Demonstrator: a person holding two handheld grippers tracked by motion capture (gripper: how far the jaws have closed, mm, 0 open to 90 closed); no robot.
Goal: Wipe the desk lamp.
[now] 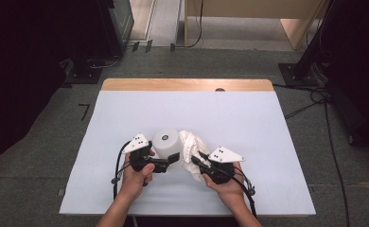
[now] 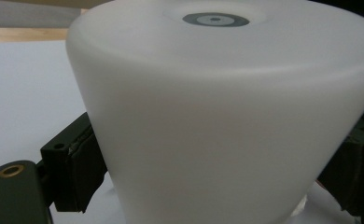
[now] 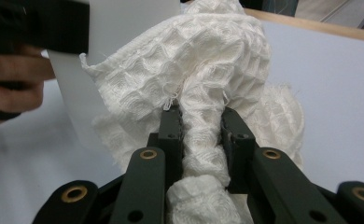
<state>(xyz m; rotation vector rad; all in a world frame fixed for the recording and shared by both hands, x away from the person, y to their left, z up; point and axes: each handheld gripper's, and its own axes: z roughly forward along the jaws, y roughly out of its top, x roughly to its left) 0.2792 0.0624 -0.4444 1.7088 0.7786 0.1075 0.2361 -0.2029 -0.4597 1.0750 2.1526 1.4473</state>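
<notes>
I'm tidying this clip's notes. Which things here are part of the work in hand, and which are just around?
In use:
- white cup, upside down, clamped by the left gripper
- white cloth, pinched by the right gripper, against the cup

Just around:
- table
- cables on the floor
- wooden furniture behind

Both forearms came in from the near edge, the left hand (image 1: 136, 174) holding the left gripper (image 1: 172, 161) with jaws spread wide and pressed against something between them, the right hand (image 1: 226, 183) holding the right gripper (image 1: 195, 160) with jaws pinched narrow, pointed up-left.
</notes>
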